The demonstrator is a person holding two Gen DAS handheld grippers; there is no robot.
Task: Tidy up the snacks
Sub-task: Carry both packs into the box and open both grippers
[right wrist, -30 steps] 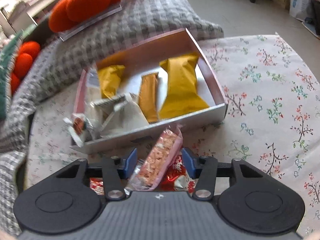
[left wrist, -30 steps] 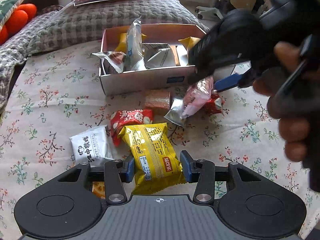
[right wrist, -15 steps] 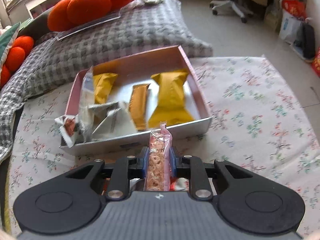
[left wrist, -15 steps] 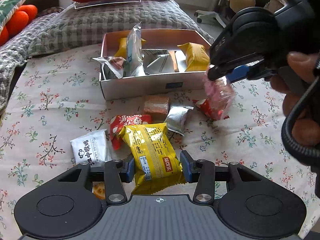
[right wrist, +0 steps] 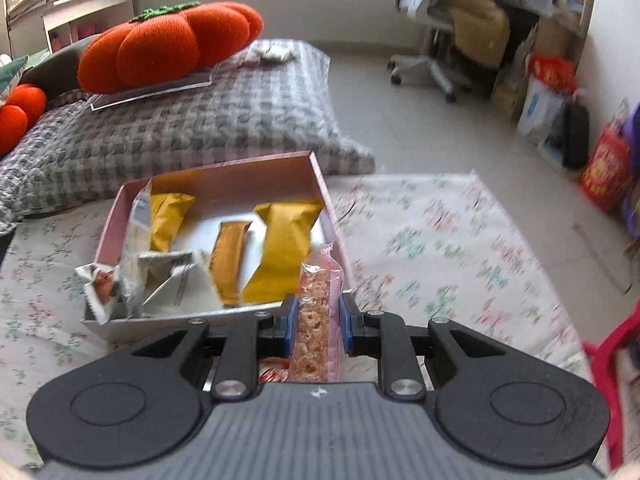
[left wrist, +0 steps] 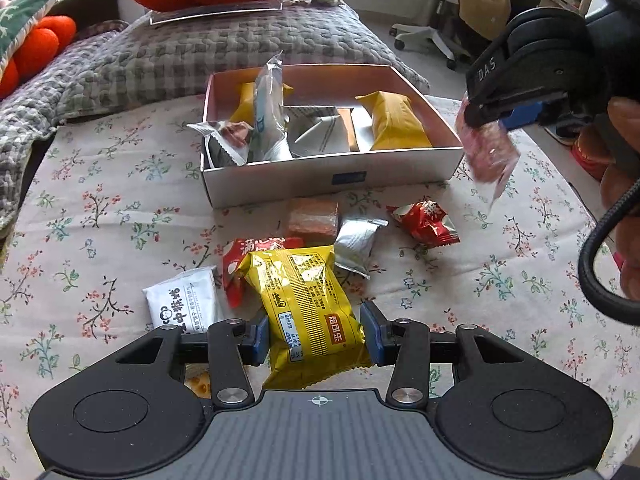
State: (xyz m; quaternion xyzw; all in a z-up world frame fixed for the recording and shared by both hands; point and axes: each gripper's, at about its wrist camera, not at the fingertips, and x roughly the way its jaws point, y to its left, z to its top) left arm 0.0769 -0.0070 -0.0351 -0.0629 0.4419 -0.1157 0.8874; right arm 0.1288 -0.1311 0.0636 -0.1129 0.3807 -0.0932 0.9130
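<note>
My left gripper has its pads on both sides of a yellow snack packet that rests on the floral cloth; the jaws look closed on it. My right gripper is shut on a pink clear-wrapped snack bar and holds it in the air by the right front corner of the open box; the bar also shows in the left wrist view. The box holds yellow, orange and silver packets.
Loose snacks lie in front of the box: a white packet, a red packet, a brown one, a silver one, another red one. Grey checked cushion and orange pumpkin pillow lie behind.
My right gripper closed on the pink bar, lifted it off the cloth and carried it up and right of the box. My left gripper has stayed around the yellow packet.
</note>
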